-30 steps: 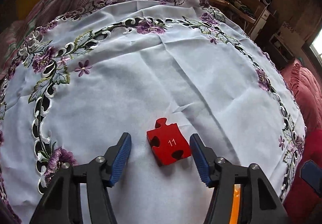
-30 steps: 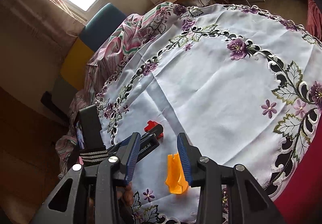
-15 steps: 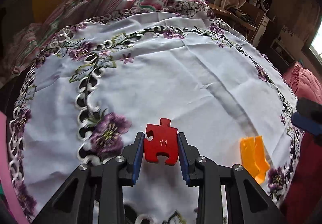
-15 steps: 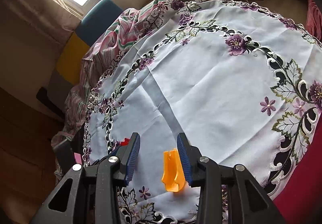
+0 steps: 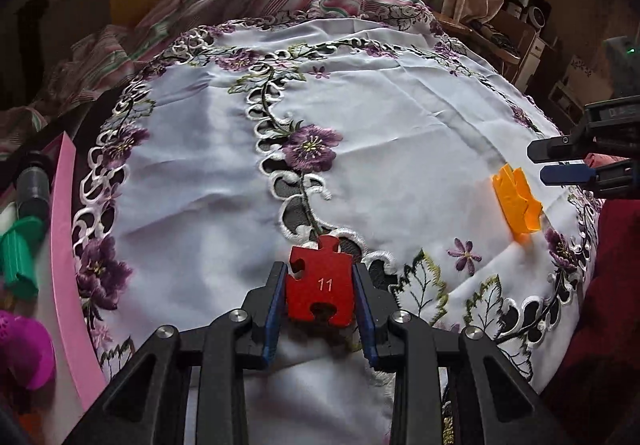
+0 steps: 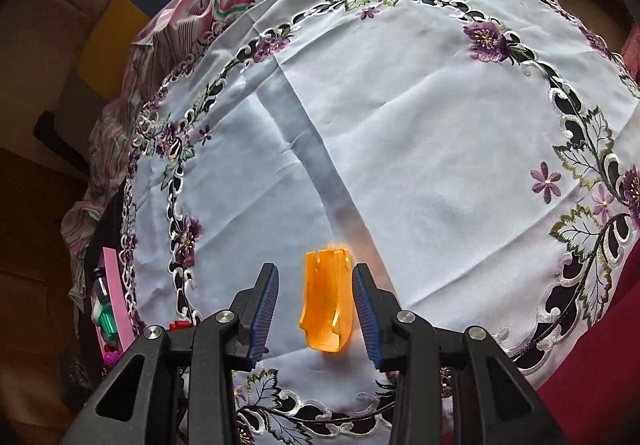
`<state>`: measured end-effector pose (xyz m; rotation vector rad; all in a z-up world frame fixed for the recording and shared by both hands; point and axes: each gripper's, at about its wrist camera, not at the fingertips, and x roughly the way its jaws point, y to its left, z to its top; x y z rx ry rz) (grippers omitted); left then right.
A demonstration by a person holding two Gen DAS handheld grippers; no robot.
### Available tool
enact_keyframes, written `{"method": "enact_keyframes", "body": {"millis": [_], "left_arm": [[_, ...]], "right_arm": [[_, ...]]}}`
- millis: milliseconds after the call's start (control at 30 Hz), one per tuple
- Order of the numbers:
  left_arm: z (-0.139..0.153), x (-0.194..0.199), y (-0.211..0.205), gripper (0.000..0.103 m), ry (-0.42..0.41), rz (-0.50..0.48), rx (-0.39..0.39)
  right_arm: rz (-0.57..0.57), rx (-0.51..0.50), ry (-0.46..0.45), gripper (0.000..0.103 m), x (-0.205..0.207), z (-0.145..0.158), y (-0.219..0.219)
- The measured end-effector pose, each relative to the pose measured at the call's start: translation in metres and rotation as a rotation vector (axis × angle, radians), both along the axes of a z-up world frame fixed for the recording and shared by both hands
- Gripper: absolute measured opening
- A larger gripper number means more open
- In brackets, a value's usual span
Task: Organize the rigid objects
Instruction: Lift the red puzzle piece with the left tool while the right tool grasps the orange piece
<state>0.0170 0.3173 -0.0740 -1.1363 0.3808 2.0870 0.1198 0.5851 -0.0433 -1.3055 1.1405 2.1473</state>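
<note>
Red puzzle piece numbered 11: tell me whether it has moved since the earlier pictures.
Yes. The red puzzle piece, now clamped in the left gripper, left the plain middle of the tablecloth for its embroidered border near the purple flower.

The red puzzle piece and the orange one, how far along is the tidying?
Partly done: a green item and a magenta one already sit past the pink rim. In hand: the left gripper clamps the red puzzle piece. Left: the orange piece lies on the tablecloth between the right gripper pads, ungripped.
</note>
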Motion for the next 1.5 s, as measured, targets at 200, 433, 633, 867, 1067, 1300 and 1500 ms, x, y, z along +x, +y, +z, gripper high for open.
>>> {"method": "enact_keyframes", "body": {"millis": [200,433,633,867,1067,1300,1500], "left_arm": [[-0.005,0.000,-0.011,0.032,0.022,0.017,0.013],[-0.009,0.002,-0.014,0.032,0.034,0.016,0.028],[-0.009,0.000,-0.015,0.032,0.030,0.018,0.034],[-0.010,0.000,-0.016,0.032,0.028,0.016,0.042],[-0.008,0.001,-0.019,0.032,0.038,0.026,0.045],[0.025,0.002,-0.039,0.032,0.077,0.058,0.105],[0.062,-0.002,-0.070,0.032,0.125,0.127,0.168]], "right_arm": [[0.012,0.017,-0.077,0.038,-0.005,-0.005,-0.003],[0.054,0.023,-0.181,0.038,-0.016,-0.015,-0.008],[0.099,0.072,-0.245,0.038,-0.025,-0.019,-0.016],[0.124,0.096,-0.306,0.038,-0.028,-0.023,-0.020],[0.221,0.176,-0.331,0.028,-0.038,-0.022,-0.035],[0.236,0.229,-0.285,0.027,-0.036,-0.011,-0.042],[0.249,0.234,-0.222,0.011,-0.035,-0.001,-0.046]]}}
